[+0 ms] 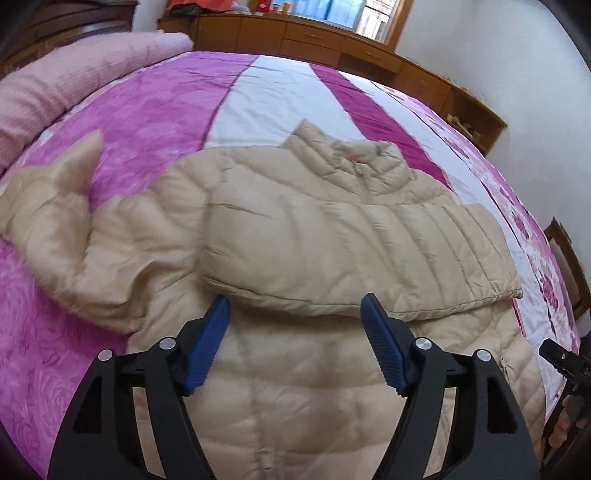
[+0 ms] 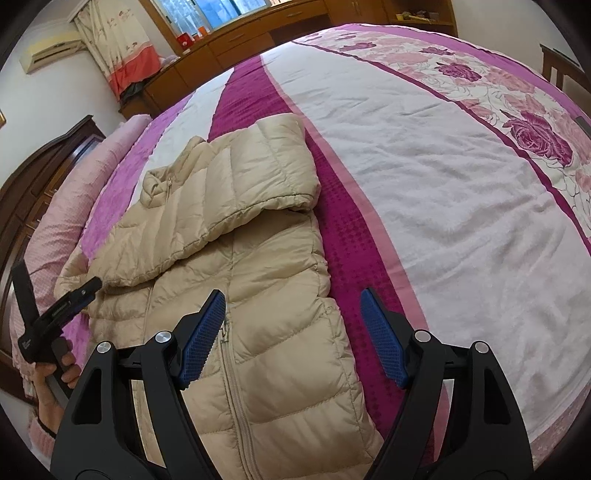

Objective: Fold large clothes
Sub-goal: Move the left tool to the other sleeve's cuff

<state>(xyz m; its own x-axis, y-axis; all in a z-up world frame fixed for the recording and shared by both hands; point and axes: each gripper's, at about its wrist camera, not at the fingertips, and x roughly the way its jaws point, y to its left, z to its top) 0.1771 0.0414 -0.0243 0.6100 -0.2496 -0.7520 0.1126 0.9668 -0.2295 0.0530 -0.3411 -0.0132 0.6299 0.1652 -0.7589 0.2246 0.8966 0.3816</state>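
Jacket [image 1: 317, 236] below two wide-open hand-held grippers.

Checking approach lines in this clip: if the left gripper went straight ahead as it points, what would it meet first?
Probably the folded-over sleeve lying across the beige puffer jacket; the open left gripper points at its near edge, though depth is unclear.

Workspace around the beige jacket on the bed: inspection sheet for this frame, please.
Surface: bedspread, pink, magenta and white stripes with a rose border.
Job's things: beige puffer jacket lies front up, zipped; one sleeve is folded across the chest, the other sleeve still lies out to the side, blurred.
Clutter: rolled pink blanket at the bed's edge.
Grippers: left gripper open over the jacket's body, holding nothing; right gripper open over the jacket's edge, holding nothing.
Cables: nothing seen.
Surroundings: wooden cabinets under a window, curtain, air conditioner.
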